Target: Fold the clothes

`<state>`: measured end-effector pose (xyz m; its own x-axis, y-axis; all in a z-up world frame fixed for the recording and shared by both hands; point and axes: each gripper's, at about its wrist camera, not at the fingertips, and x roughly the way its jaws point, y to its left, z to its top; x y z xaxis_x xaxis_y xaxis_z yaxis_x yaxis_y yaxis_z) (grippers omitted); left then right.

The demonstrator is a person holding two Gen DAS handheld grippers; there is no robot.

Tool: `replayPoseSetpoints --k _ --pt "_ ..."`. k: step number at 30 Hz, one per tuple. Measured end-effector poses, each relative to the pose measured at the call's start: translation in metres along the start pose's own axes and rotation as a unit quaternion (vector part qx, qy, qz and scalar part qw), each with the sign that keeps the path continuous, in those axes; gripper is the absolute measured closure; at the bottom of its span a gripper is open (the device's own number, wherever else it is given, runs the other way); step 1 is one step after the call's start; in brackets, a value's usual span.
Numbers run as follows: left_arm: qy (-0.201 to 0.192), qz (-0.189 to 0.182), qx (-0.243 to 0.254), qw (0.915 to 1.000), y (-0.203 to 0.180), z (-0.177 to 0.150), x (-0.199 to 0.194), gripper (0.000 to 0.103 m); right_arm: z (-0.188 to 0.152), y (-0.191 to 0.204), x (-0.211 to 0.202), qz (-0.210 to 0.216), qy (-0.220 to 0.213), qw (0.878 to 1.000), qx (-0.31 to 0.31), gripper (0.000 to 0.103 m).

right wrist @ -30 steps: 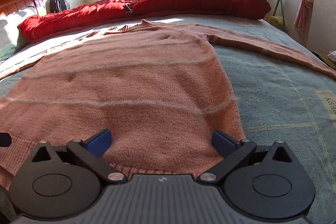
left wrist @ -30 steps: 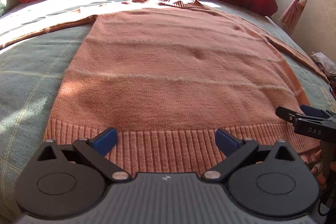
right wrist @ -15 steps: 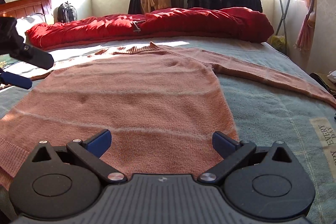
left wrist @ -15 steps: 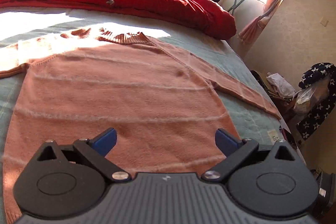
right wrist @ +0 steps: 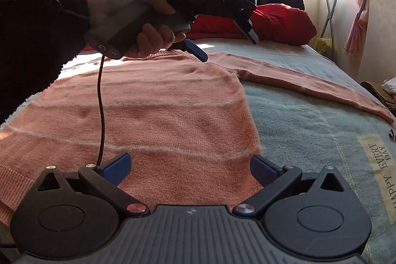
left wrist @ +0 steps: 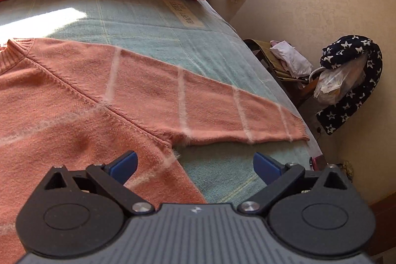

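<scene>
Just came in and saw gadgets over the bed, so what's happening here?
A person is setting up to fold a pink sweater that lies flat on the bed, sleeves spread out. Both claws are open and hold nothing. The left claw, gripped in a hand, hangs in the air near the collar, aimed toward the sleeve. The right claw is low near the hem.

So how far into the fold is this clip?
Done: the pink sweater lies spread flat on the bed, sleeve stretched sideways. In hand: nothing is gripped; the left gripper, jaws open, hangs above the armpit area, pointing toward that sleeve. The right gripper, also open, sits near the hem. Left: every fold, since no part of the sweater is turned over yet.
</scene>
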<state>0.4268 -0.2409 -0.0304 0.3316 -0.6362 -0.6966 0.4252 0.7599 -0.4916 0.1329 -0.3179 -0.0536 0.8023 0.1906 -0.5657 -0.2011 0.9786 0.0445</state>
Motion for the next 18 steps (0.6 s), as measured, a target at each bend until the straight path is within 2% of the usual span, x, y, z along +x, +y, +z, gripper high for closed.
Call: replayPoseSetpoints --k 5,10,18 --pt "0.006 -0.012 -0.013 0.9998 0.007 0.000 0.029 0.004 -0.003 0.002 0.003 0.007 0.007 1.000 -0.006 0.000" --pt "0.019 -0.018 0.005 0.9996 -0.007 -0.007 0.028 0.002 -0.004 0.004 0.006 0.005 0.014 1.000 -0.009 0.000" --pt "0.087 -0.068 0.074 0.9911 -0.047 -0.054 0.011 0.002 -0.005 0.006 0.007 0.003 0.016 1.000 -0.015 0.000"
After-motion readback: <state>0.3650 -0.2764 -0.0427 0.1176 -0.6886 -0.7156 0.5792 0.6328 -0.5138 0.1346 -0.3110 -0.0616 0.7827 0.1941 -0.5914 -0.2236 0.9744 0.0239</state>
